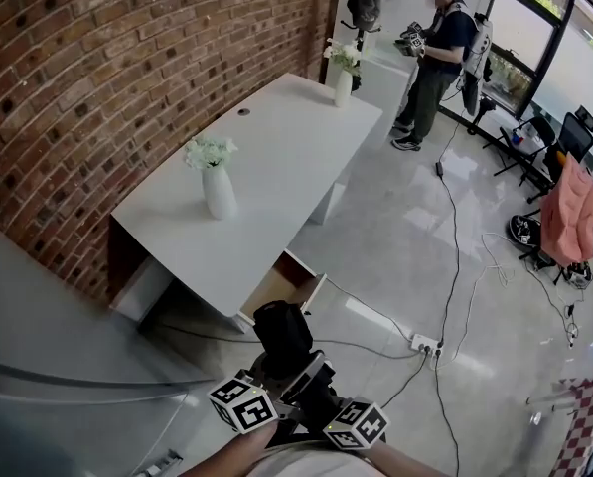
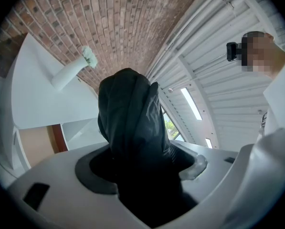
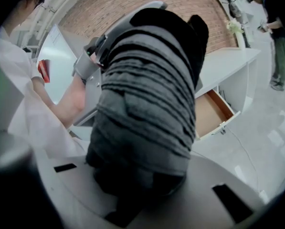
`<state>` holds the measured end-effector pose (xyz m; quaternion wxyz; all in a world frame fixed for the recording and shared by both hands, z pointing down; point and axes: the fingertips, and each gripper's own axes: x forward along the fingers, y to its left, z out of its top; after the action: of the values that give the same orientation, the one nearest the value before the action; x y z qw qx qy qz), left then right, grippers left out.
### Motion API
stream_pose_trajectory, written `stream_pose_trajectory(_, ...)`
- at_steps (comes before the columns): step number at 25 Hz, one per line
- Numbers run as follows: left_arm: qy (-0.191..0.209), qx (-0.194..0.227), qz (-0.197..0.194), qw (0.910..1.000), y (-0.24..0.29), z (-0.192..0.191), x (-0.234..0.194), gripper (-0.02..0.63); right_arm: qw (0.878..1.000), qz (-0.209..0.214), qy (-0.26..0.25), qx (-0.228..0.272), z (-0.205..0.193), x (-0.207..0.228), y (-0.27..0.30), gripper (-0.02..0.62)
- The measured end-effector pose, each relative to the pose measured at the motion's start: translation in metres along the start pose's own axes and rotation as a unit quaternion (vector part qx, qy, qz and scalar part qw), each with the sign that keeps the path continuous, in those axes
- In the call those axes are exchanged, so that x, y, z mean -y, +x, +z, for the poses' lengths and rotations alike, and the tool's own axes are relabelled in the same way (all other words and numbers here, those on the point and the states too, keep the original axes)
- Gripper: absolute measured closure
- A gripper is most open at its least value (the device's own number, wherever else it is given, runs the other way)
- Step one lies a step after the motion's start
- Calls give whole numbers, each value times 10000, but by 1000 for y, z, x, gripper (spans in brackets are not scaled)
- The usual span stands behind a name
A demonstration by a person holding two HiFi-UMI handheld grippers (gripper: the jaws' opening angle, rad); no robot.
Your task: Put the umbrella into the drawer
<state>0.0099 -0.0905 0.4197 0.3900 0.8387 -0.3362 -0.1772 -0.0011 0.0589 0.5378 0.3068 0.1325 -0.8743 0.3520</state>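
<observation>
Black fabric, tightly folded and bunched into pleats, is what I'm seeing between both tools: the umbrella (image 1: 284, 334) is collapsed into a short, stubby bundle, its cloth showing dark and matte in the left gripper view and catching greyer bands of light along the folds in the right gripper view. The left gripper (image 2: 147, 171) is clamping its jaws on one side of the bundle, and the right gripper (image 3: 141, 178) is squeezing it too, the fabric filling the gap between its jaws. The umbrella is hanging in the air over the floor (image 1: 395, 256), in front of the desk and outside the drawer (image 1: 276, 288). In the head view its long axis is running from the grippers at the bottom edge up the frame, with the rounded far end aiming at the open drawer, whose pale wooden inside is facing me. The drawer is standing pulled out under the near corner of a white desk (image 1: 276, 142), which is carrying a white vase (image 1: 219, 193) of pale flowers and a second vase (image 1: 344, 85) at the far end. A red brick wall (image 1: 97, 78) is running along behind the desk, cables are trailing over the glossy grey floor to a power strip (image 1: 425, 344), and a person (image 1: 437, 58) is standing at the far side of the room.
</observation>
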Motion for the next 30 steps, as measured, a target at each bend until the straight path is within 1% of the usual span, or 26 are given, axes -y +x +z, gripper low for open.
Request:
stream_pose_trajectory(3,-78,34,232,9997,23,4,-19,293,9997,196,-53,-95,9,26,-3,552)
stream_pose_trajectory(6,-154,-104,474,9987,47,3,-38,291,9991,335,-84,-241,14,54,-9,552)
stream_pose_trajectory(10,-292,-626,770,9946,85,-15,-69,291,9980,437,22,-449,9,98,-15,554)
stream_pose_trajectory(14,-307,-1087,1170,9867,110,-35,-99,282,9960,548,215,-666,1,131,-14,554)
stream_pose_trajectory(16,-348,-1222,1374,9823,116,-43,-115,279,9948,602,322,-750,-3,144,-9,555)
stream_pose_trajectory(19,-418,-1222,1736,9763,121,-50,-141,276,9934,664,473,-813,-7,160,2,555)
stream_pose_trajectory(24,-499,-1118,2300,9655,113,-56,-174,272,9910,696,591,-982,-12,181,21,555)
stream_pose_trajectory(27,-522,-913,2538,9615,108,-60,-188,272,9907,610,437,-1137,-14,200,28,555)
stream_pose_trajectory(30,-518,-674,2722,9585,102,-65,-198,272,9897,513,70,-1337,-21,220,33,555)
